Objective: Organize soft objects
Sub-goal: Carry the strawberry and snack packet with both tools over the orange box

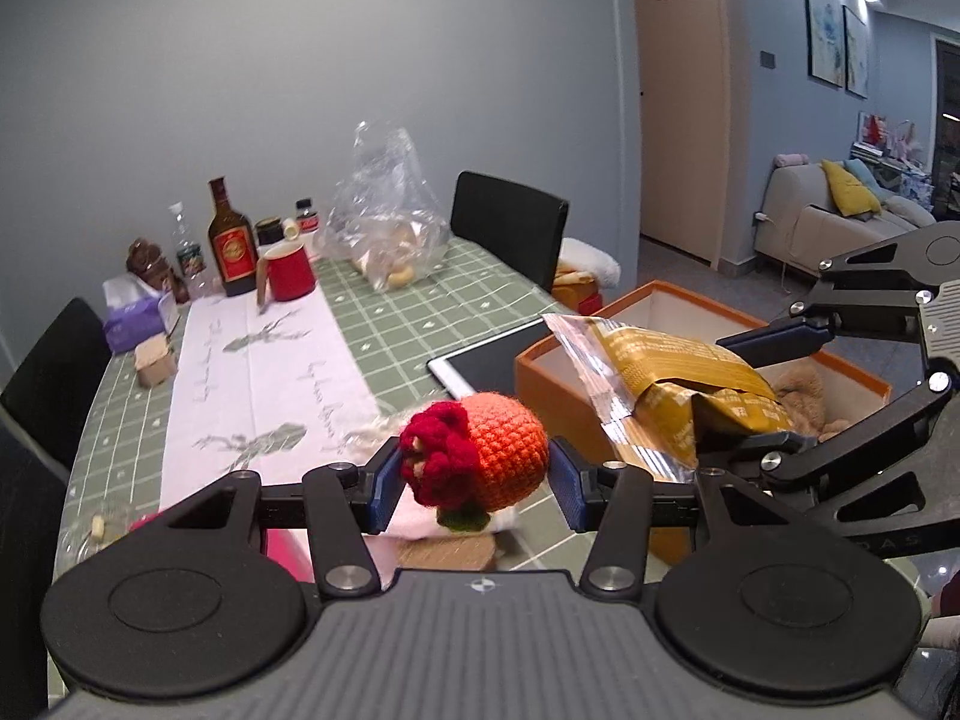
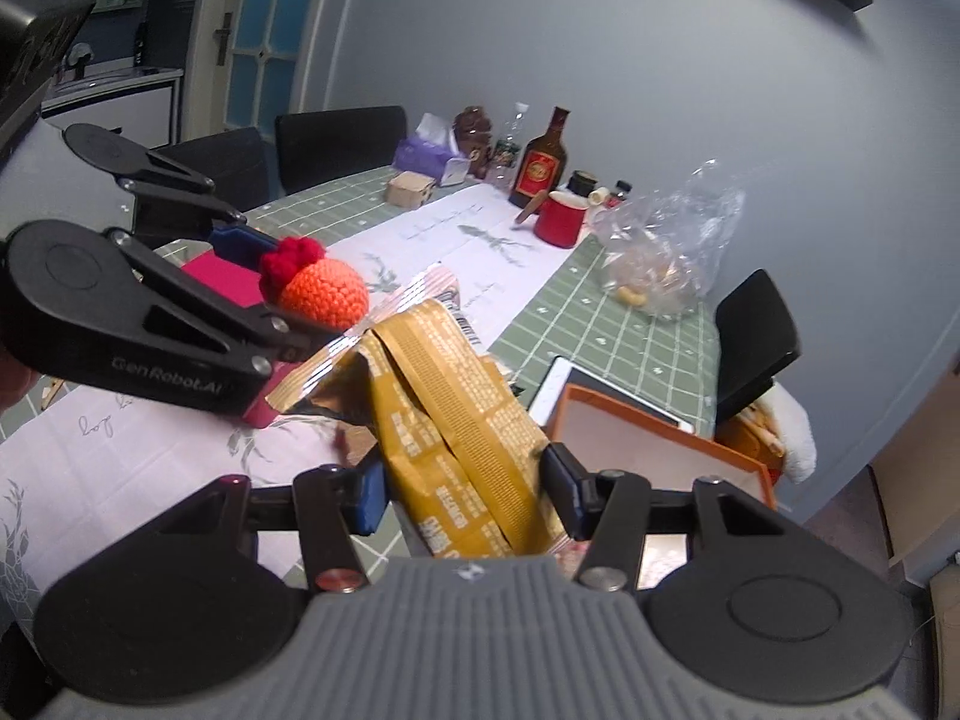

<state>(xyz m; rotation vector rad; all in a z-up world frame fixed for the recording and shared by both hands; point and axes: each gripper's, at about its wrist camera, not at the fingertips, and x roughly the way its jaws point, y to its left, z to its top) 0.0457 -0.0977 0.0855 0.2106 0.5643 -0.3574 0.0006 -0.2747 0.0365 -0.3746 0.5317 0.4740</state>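
Observation:
My left gripper (image 1: 474, 480) is shut on an orange crocheted ball with a red flower (image 1: 480, 456), held above the table just left of the orange box (image 1: 540, 372). The ball also shows in the right wrist view (image 2: 318, 288). My right gripper (image 2: 465, 498) is shut on a yellow-gold snack bag (image 2: 456, 426), held over the near side of the orange box (image 2: 660, 420). In the left wrist view the bag (image 1: 666, 384) hangs over the box, with the right gripper (image 1: 762, 390) clamped on it. A brown plush thing (image 1: 804, 390) lies inside the box.
A tablet (image 1: 480, 354) lies left of the box. At the far end stand a red mug (image 1: 288, 270), a brown bottle (image 1: 231, 246), a tissue pack (image 1: 129, 324) and a clear plastic bag (image 1: 390, 228). A pink item (image 2: 222, 282) lies below my left gripper. Black chairs (image 1: 510, 228) ring the table.

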